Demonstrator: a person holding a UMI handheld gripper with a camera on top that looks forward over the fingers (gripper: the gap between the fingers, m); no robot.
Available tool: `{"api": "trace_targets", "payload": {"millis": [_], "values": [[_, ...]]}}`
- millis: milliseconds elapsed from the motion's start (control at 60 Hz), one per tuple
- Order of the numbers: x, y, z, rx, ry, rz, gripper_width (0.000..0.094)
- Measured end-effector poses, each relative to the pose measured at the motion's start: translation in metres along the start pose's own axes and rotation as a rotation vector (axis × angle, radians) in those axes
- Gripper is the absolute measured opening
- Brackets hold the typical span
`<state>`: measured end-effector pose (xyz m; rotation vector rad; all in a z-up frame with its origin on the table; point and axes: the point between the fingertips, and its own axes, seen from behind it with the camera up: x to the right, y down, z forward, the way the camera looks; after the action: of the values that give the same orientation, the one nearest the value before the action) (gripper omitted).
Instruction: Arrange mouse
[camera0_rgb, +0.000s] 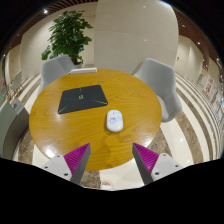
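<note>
Mouse (115, 120) sits on round table (60, 130), right of closed laptop (82, 98). Gripper (112, 160) hovers short of it, fingers apart, empty.

The mouse (115, 120) is small, white and oval, with a faint grey mark at its middle. It lies flat, right way up, on the round wooden table (70, 130), its long axis running near to far. It sits on the right half of the tabletop, apart from the dark flat laptop (82, 98) to its left and slightly farther away.
</note>
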<state>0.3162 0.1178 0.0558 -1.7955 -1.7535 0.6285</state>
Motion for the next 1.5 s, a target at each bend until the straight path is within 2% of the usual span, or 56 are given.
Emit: {"api": "trace_targets", "payload": {"millis": [567, 667, 767, 783, 850, 1000, 1100, 1200, 1350, 1500], "values": [[0.000, -0.040, 0.133, -0.056, -0.079, -0.011, 0.0871], [-0.003, -0.056, 0.145, -0.040, -0.097, -0.028, 0.0868], [-0.004, -0.063, 0.152, -0.046, -0.105, -0.024, 0.0794], [-0.004, -0.063, 0.153, -0.048, -0.104, -0.024, 0.0749], [-0.002, -0.064, 0.152, -0.051, -0.097, -0.017, 0.0470], [-0.006, -0.065, 0.151, -0.053, -0.104, -0.047, 0.0391], [-0.007, -0.082, 0.144, -0.030, -0.100, -0.059, 0.0375], [-0.023, -0.116, 0.134, -0.010, -0.125, -0.028, 0.0373], [-0.063, -0.198, 0.129, 0.080, -0.158, 0.010, 0.0373], [-0.114, -0.248, 0.156, 0.106, -0.160, -0.002, 0.0371]]}}
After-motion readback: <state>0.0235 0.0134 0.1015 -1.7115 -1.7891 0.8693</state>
